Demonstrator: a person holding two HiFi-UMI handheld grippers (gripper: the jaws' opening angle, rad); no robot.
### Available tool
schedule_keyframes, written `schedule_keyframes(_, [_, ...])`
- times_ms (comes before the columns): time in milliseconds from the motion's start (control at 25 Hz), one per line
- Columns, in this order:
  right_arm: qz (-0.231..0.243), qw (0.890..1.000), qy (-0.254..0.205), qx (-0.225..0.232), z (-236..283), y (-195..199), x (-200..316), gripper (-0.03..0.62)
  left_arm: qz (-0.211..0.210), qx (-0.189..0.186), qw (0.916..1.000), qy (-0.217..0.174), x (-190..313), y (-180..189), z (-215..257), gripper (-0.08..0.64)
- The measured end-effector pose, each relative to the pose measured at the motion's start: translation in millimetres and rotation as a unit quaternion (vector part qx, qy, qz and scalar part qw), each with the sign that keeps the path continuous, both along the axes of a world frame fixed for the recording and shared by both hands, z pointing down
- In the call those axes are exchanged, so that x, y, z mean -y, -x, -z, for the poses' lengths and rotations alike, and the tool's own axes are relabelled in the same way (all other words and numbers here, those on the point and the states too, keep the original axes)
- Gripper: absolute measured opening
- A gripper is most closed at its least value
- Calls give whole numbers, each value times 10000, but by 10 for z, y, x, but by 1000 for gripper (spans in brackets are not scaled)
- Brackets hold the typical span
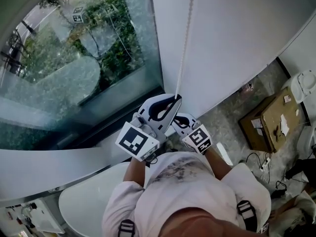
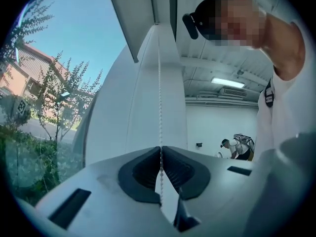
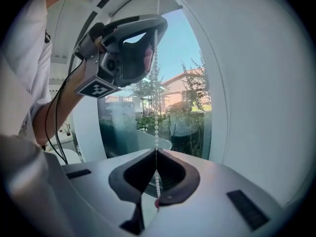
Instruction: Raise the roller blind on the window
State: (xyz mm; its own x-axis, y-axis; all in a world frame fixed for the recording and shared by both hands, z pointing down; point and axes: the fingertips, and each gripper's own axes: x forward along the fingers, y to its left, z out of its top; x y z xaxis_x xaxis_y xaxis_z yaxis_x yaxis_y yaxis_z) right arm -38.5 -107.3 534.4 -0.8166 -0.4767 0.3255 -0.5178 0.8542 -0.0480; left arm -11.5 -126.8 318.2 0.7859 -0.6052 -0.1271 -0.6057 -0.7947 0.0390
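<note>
To the left stood the large clear glass window pane (image 1: 74,68), bare where it showed; the roller blind itself could not be made out. The thin white beaded pull cord (image 1: 183,48) hung taut just right of the pane's dark frame, against a plain white wall panel (image 1: 232,43). The left gripper (image 2: 160,151) was clamped on the cord, and the right gripper (image 3: 156,152) pinched it just below. Light, limp and slick, the cord probably held best nipped between beads. Room to pull down looked short, with the person's chest close beneath.

Sunlit window (image 1: 74,58) beside white wall (image 1: 237,28); cardboard box (image 1: 269,121) on speckled floor (image 1: 219,120).
</note>
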Motion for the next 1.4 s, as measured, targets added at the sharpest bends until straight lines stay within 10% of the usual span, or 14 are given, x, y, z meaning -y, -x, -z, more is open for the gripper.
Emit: schedule_keyframes(1400, [136, 9886, 1044, -1079, -1428, -149, -140, 63, 127, 221, 9938, 1080, -53, -78, -1466, 14])
